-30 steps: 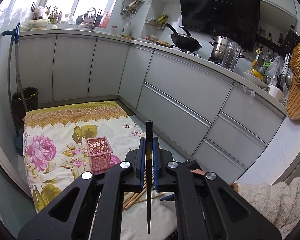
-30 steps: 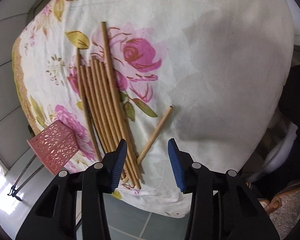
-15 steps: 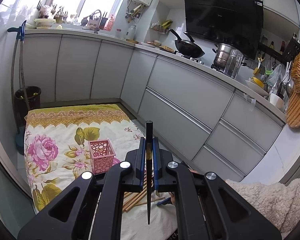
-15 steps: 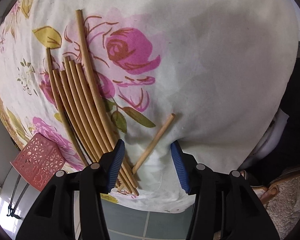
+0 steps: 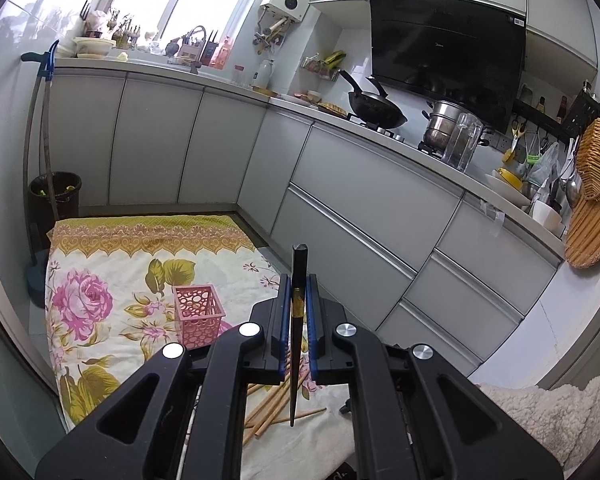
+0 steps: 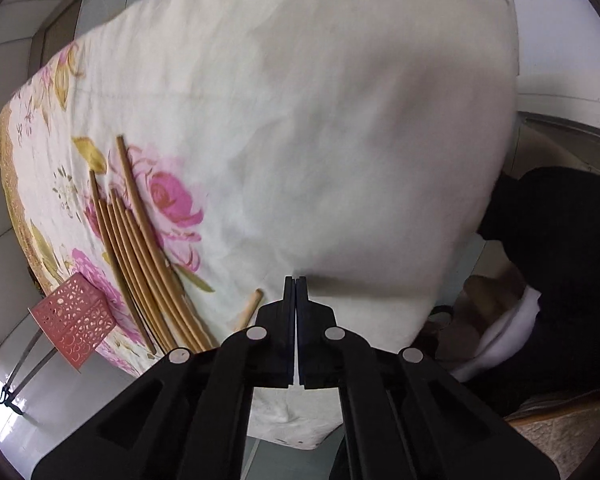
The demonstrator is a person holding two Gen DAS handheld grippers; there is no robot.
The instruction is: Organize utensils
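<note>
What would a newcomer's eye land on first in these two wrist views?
The black lacquered chopstick clamped upright in the left gripper stands out, above the pink perforated plastic holder on the floral cloth. In the right view, the bundle of tan wooden chopsticks lies left of the shut, empty right gripper.

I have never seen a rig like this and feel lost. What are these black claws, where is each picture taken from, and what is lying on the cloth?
There is no robot: a person holds a two-finger gripper in each hand, with a wide-angle camera on each looking along its fingers. One view shows the left gripper in a kitchen, shut on a dark chopstick. The other looks down past the right gripper, whose jaws have just closed with nothing visible between them. On the flowered cloth lie a bundle of wooden chopsticks, one loose wooden stick and a pink perforated holder.
</note>
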